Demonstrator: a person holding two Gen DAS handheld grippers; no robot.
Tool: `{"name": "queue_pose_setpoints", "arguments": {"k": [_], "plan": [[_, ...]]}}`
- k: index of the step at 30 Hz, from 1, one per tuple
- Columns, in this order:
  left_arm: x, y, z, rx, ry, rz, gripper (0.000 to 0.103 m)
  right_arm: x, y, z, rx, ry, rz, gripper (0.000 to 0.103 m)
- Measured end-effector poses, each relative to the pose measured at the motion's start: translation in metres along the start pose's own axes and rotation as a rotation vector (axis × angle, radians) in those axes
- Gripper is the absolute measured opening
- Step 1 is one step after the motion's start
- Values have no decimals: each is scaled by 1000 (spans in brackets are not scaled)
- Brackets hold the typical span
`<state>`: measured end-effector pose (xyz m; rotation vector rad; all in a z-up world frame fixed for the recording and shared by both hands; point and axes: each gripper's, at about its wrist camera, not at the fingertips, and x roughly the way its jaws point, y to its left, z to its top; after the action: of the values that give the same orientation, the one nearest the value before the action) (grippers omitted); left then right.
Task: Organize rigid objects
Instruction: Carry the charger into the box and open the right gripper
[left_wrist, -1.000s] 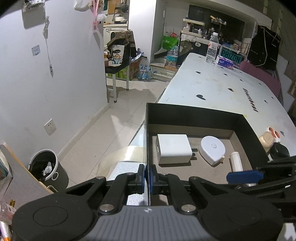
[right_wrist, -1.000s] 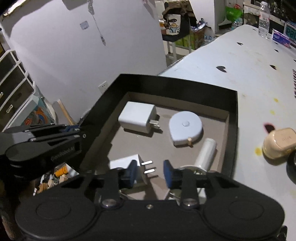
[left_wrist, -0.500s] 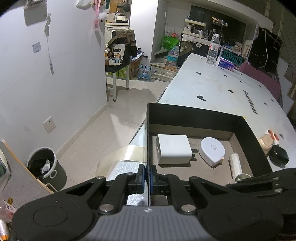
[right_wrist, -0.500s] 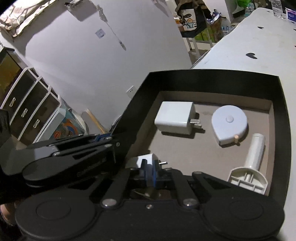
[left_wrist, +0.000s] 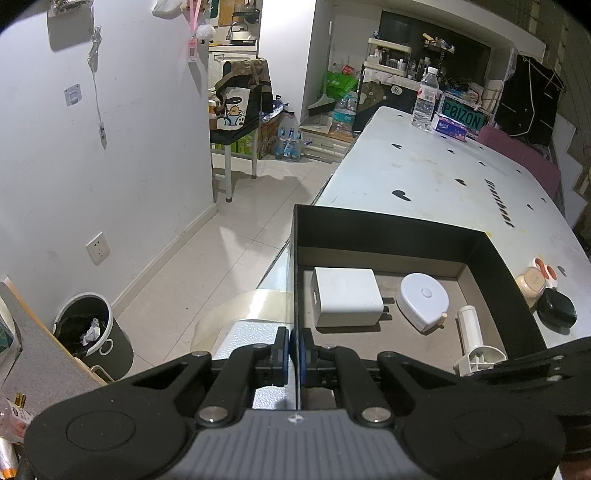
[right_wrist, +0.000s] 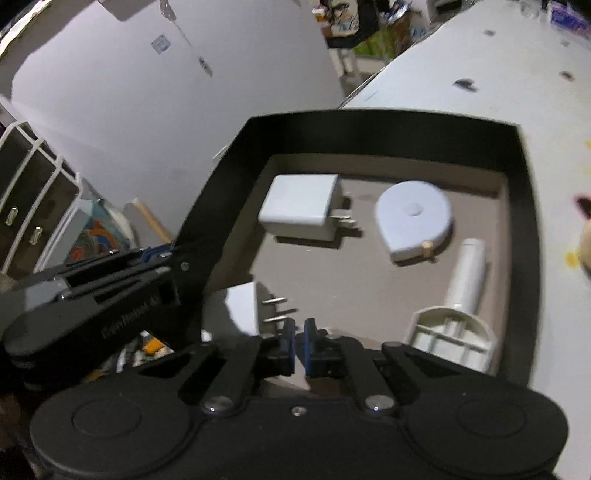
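My left gripper (left_wrist: 294, 350) is shut on the left wall of the black box (left_wrist: 388, 229), which stands at the table's edge. Inside the box lie a white charger (left_wrist: 347, 297), a round white tape measure (left_wrist: 423, 301) and a white tube on a flat base (left_wrist: 471, 328). In the right wrist view the same box (right_wrist: 369, 122) also holds a small white plug (right_wrist: 240, 306), with its prongs pointing right. My right gripper (right_wrist: 299, 345) hangs over the box's near end, shut with nothing between its pads. The plug lies just beyond its left finger.
A beige case (left_wrist: 530, 284) and a black case (left_wrist: 556, 314) sit on the white table (left_wrist: 443, 173) right of the box. A water bottle (left_wrist: 424, 98) and a tissue pack (left_wrist: 448, 127) stand at the far end. A trash bin (left_wrist: 85, 328) is on the floor at left.
My right gripper went from open around the small plug's prongs to shut, and tilted and shifted a little over the box. The left gripper kept its hold on the wall.
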<state>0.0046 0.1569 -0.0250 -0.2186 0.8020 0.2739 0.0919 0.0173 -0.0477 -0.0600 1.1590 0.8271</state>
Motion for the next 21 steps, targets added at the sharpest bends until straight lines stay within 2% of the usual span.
{"name": "queue_pose_setpoints", "arguments": {"k": [14,21], "plan": [[0,1,1,-5,0,-4,6,18,-9,20,129,-69,38,2],[0,2,1,-10,1,-3,4,27,-7,24,179,-73,109,2]]}}
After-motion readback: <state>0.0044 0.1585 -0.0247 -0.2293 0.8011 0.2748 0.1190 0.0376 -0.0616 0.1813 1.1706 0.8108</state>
